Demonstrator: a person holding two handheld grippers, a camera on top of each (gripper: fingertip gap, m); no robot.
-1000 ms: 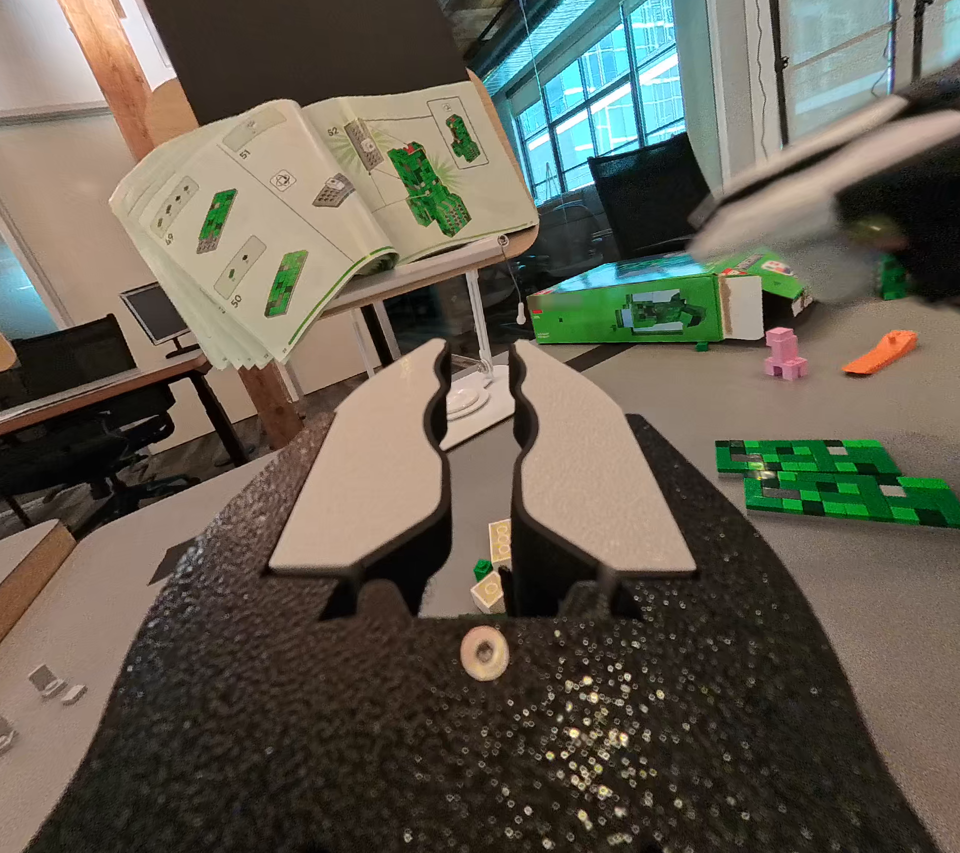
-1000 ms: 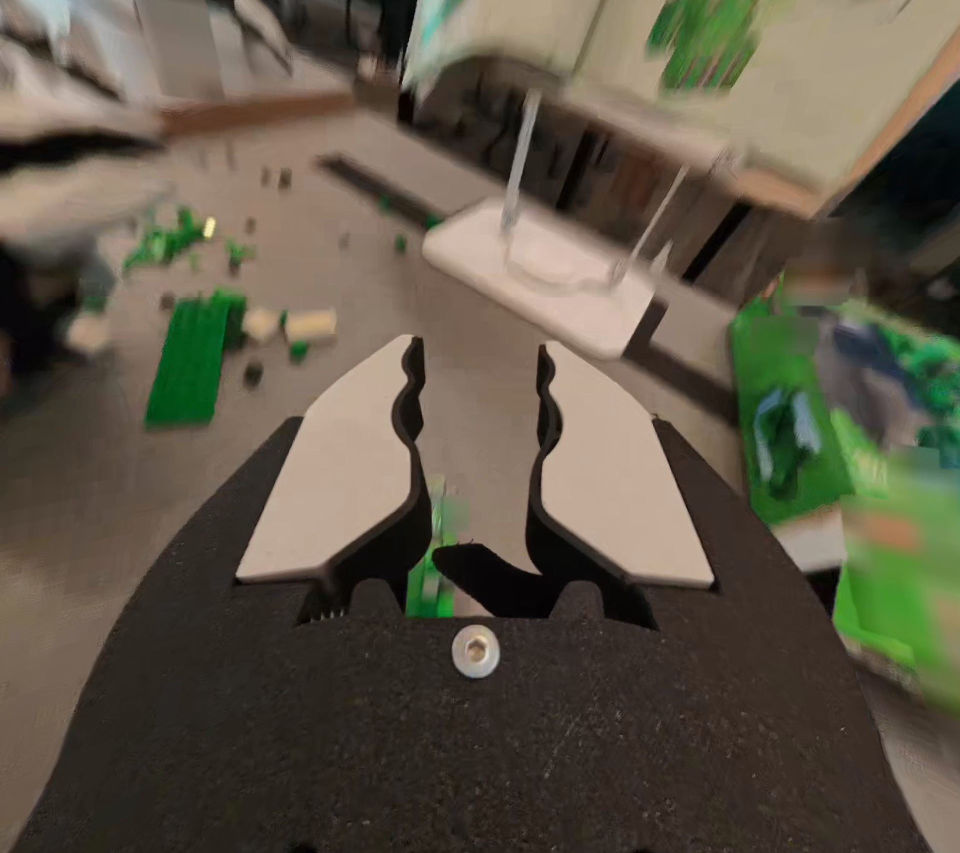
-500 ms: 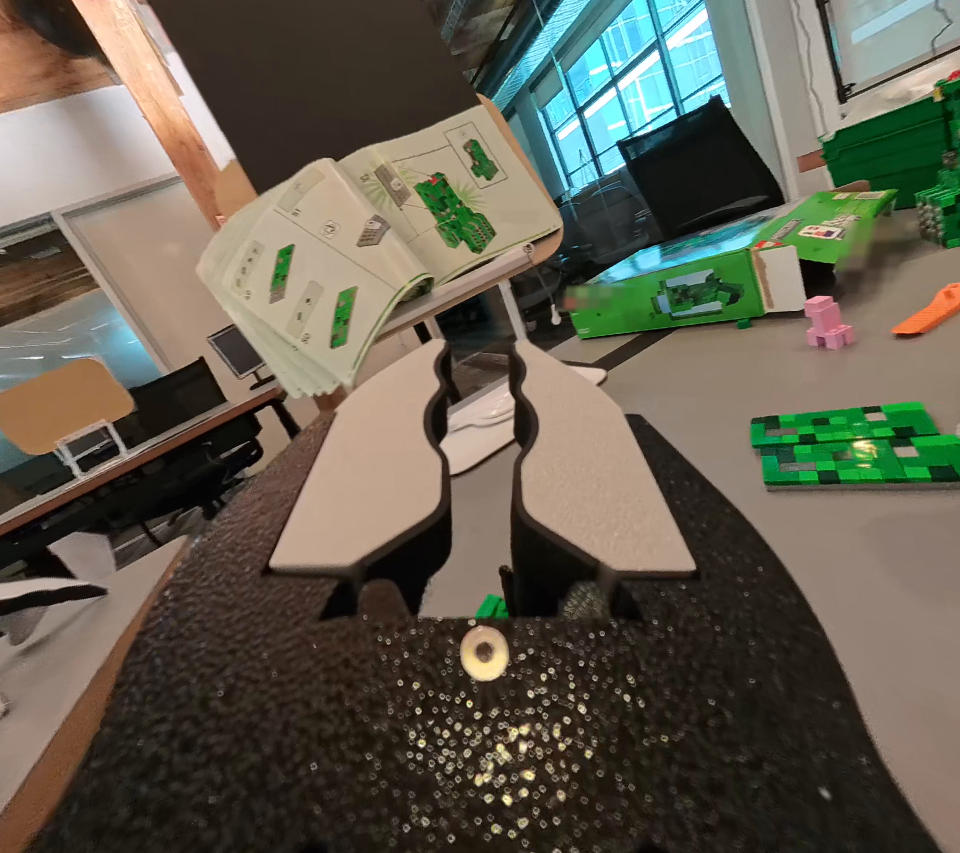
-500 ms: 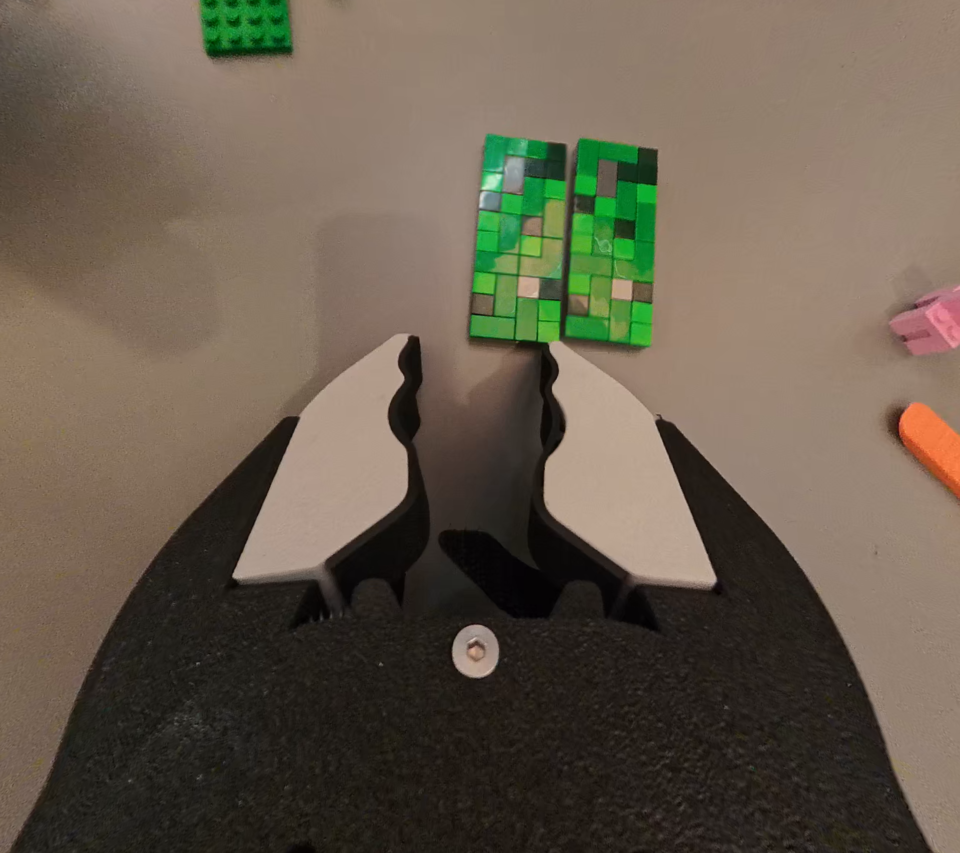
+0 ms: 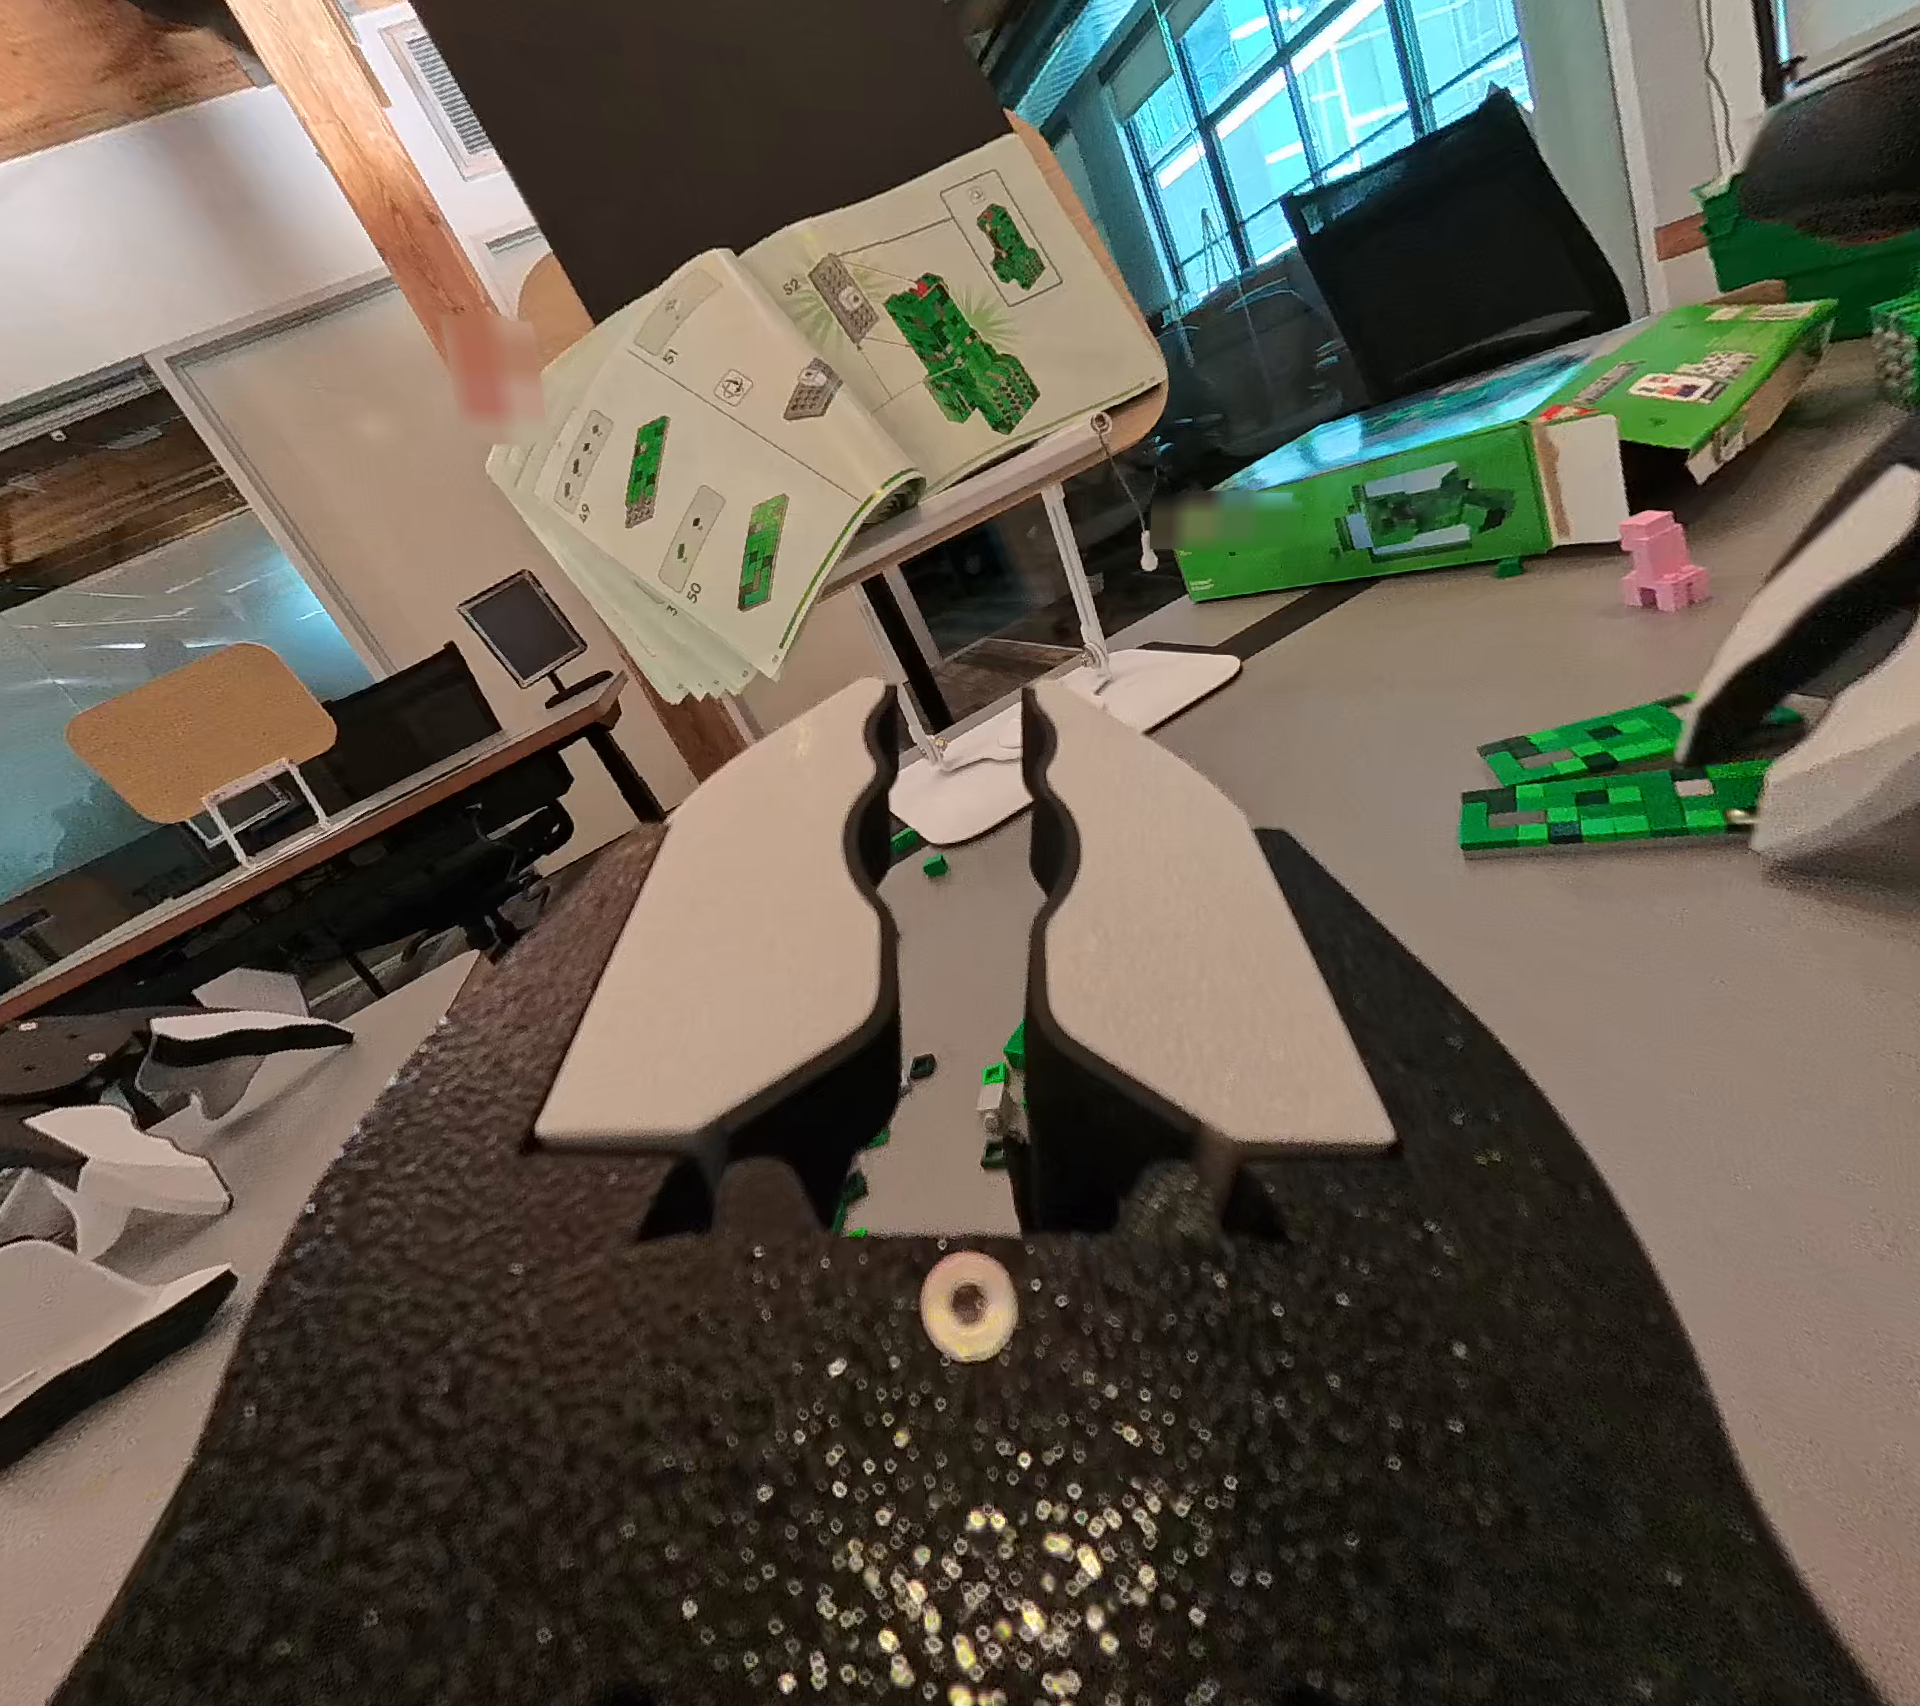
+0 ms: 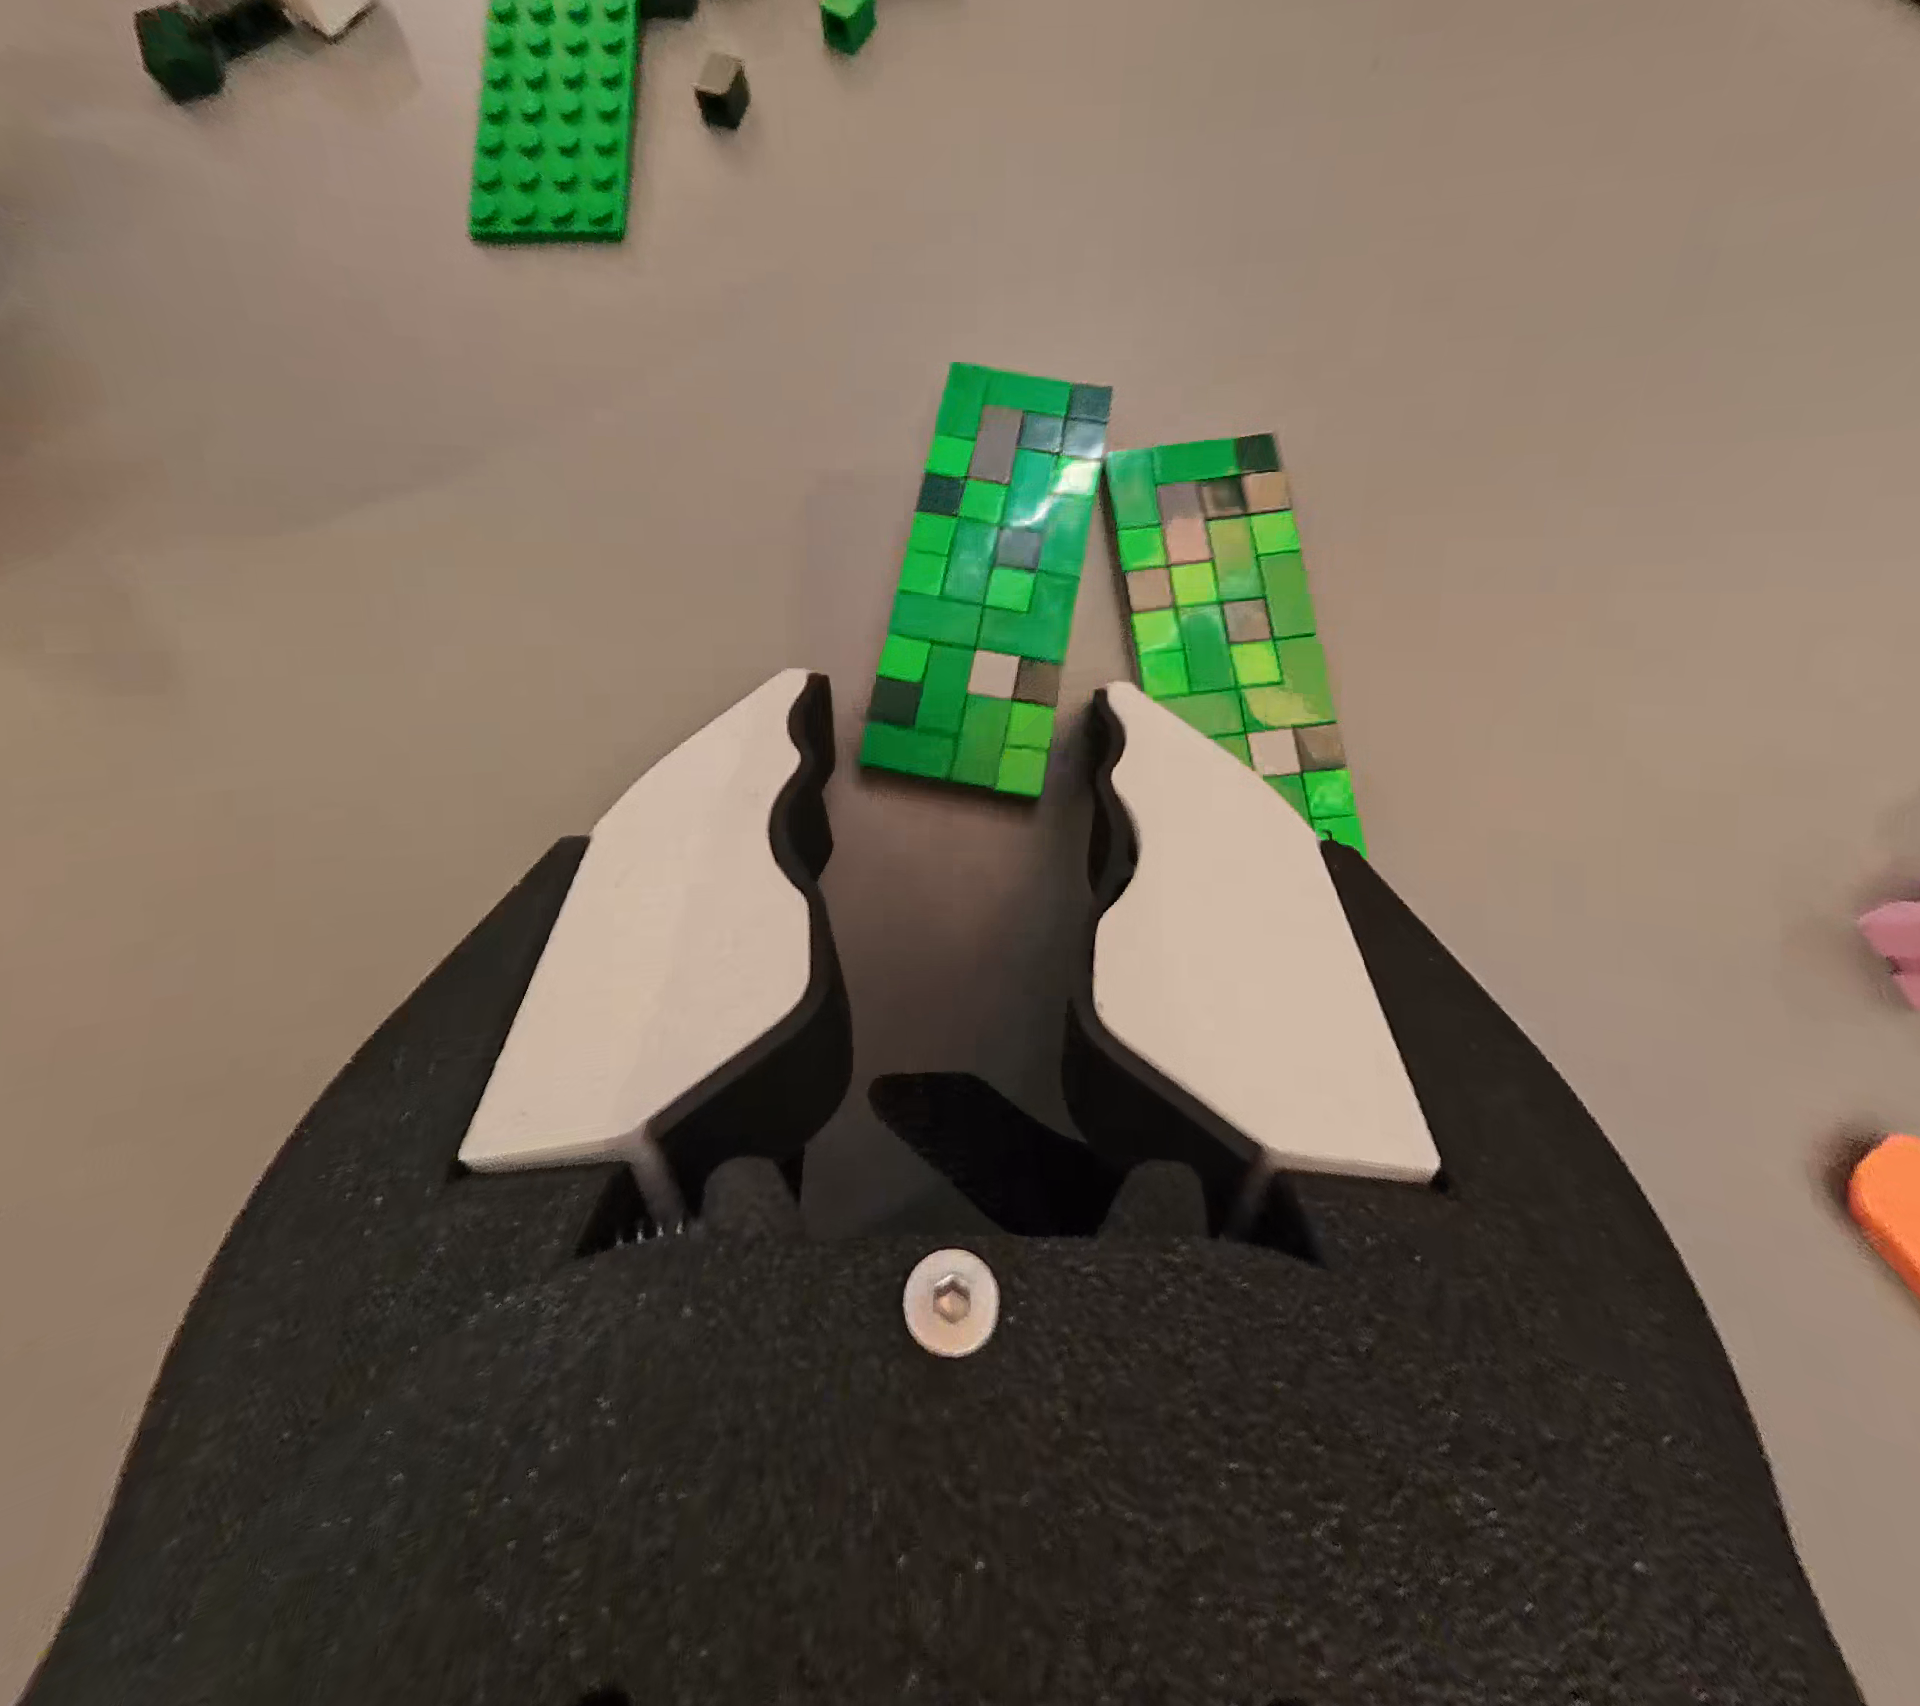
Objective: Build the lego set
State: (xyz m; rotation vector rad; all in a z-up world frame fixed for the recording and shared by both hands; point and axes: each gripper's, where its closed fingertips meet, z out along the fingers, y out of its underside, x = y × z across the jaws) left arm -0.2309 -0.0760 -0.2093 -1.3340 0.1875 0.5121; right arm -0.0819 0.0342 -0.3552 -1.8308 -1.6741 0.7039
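Right gripper (image 6: pixel 961 706) tilts down, jaws wide, at tiled panel (image 6: pixel 982 586); left gripper (image 5: pixel 956 706) level, jaws narrow, bare.

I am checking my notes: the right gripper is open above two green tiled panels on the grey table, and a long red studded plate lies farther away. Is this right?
One detail is wrong: the studded plate is green, not red, as the right wrist view shows. The rest holds: the right gripper is open above the two green tiled panels on the grey table.

Since a moment ago the right tool (image 6: pixel 961 700) sits lower over the grey surface (image 6: pixel 312 513), its fingers spread wider and straddling the near end of the left tiled green panel (image 6: pixel 987 576), which now angles away from its neighbour panel (image 6: pixel 1226 607) instead of lying flush alongside.
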